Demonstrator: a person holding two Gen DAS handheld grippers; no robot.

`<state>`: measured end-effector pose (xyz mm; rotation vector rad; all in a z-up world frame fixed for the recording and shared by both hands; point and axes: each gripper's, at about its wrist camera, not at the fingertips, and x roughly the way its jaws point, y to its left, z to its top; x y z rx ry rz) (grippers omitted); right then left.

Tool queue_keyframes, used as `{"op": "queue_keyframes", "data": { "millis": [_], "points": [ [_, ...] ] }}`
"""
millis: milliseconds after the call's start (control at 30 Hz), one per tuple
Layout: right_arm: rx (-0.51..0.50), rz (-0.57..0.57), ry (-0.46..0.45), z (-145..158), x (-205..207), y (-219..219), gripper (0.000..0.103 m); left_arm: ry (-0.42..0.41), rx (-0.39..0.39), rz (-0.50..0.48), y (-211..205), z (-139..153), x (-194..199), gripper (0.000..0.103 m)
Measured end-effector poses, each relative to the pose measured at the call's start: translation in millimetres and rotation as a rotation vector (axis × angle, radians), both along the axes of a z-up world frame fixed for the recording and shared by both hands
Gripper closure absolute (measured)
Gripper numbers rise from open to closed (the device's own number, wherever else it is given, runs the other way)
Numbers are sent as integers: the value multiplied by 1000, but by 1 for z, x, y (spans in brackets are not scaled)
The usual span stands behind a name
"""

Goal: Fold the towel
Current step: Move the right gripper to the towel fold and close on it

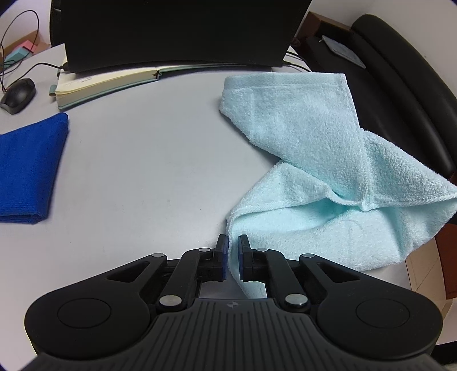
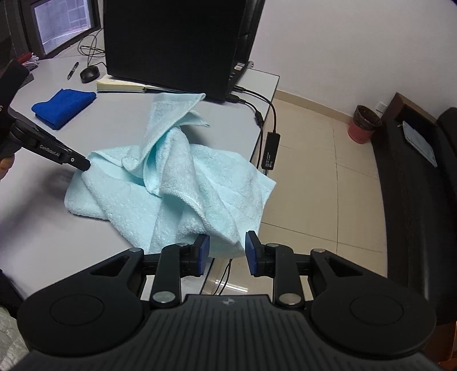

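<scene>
The towel (image 2: 182, 182) lies crumpled at the bench (image 1: 142, 171) corner, the left gripper (image 1: 234, 251) nipping its near edge with fingers nearly closed, the right gripper (image 2: 227, 251) spread around a hanging corner, ungripped, which may slip and drag cloth floorward.

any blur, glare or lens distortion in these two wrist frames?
Left wrist view: sharp, strong fisheye bowing of the table edge and laptop, dark vignette corners, soft even light on the light blue towel. Right wrist view: mostly sharp; some blur around the left gripper; bright monitor upper left, no glare.
</scene>
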<state>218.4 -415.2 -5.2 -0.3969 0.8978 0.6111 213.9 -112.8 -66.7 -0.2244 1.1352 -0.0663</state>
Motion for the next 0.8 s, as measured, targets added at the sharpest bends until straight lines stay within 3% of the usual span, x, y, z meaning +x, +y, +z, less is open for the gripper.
{"op": "queue_keyframes", "data": {
  "millis": [167,600,800],
  "points": [
    [-34,53,1,4,-5,8,67,4,-27,19,4,1,0,94],
    [-43,48,-22,10,-5,-5,60,21,-67,40,13,-7,4,90],
    [-60,37,-24,-12,8,7,61,27,-81,48,16,-10,4,85]
  ]
}}
